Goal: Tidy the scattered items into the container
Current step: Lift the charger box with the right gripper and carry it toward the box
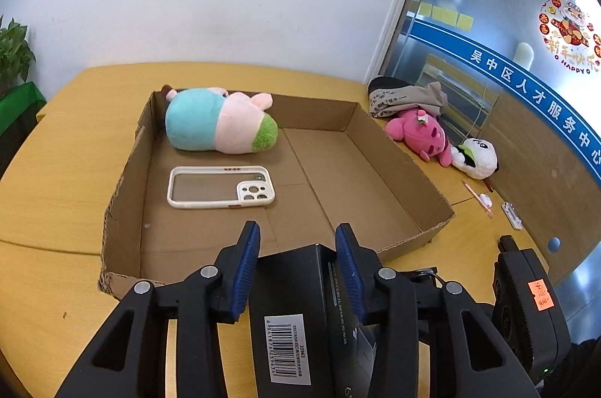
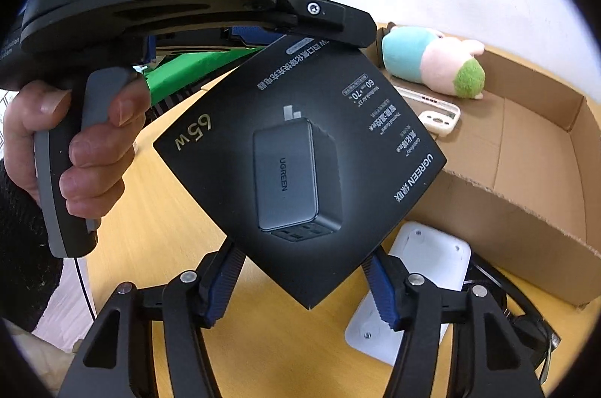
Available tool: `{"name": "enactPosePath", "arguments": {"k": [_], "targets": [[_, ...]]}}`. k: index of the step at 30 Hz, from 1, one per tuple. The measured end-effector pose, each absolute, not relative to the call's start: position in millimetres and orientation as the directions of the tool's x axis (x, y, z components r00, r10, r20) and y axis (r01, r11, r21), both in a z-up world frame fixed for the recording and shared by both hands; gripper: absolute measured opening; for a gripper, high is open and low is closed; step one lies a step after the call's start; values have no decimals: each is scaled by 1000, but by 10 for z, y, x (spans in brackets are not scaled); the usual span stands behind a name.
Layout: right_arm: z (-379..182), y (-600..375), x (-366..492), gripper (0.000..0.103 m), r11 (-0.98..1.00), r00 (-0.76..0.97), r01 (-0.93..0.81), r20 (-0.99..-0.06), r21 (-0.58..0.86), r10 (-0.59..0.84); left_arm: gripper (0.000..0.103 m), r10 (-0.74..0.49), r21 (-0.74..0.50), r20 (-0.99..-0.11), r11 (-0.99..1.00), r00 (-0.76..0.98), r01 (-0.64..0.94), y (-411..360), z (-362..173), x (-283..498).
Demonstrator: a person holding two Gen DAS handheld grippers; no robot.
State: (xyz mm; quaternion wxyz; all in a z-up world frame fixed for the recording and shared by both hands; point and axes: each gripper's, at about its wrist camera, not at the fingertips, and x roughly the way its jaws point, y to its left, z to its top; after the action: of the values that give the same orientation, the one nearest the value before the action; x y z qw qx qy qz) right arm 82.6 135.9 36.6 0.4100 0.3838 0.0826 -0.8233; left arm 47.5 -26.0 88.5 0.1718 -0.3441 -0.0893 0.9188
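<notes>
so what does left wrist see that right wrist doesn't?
Left wrist only: pink plush, panda plush, folded clothes and a pen on the table right of the cardboard tray, plus the barcode on the black charger box.
Right wrist only: the box's printed front, a white device under it, the hand on the left gripper's handle.
Both: charger box between each gripper's jaws, tray, blue-pink plush, phone case.

A black charger box point(image 2: 300, 168) hung tilted between the right claw point(image 2: 300, 289) pads. At nine o'clock a hand point(image 2: 71, 150) gripped the left claw's handle; at two o'clock lay the cardboard tray point(image 2: 526, 202).
</notes>
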Motion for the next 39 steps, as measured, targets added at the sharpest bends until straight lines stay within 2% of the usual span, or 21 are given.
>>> {"name": "enactPosePath", "arguments": {"k": [13,21,24,29,34,39], "targets": [[-49,1266,851,61,-583,-202,748,-729,317,-654,43,409,-404,-634,-899,-656,-170,-405,552,624],[-36,1275,927,61,-573,-207,766,-732,291,-649,43,454,-516,-634,-852,-627,-95,-579,444,581],[-36,1283,957,61,-573,-210,770,-738,279,-642,56,469,-560,-643,-827,-606,-47,-629,392,561],[-63,1286,1249,62,-578,-238,789,-763,209,-601,56,488,-602,-670,-798,-560,25,-685,322,544],[-41,1359,1402,64,-579,-249,792,-763,194,-597,56,524,-646,-652,-762,-549,41,-744,296,578],[-45,1474,1378,64,-561,-228,795,-744,229,-628,56,624,-727,-570,-686,-535,-27,-690,433,638]]}}
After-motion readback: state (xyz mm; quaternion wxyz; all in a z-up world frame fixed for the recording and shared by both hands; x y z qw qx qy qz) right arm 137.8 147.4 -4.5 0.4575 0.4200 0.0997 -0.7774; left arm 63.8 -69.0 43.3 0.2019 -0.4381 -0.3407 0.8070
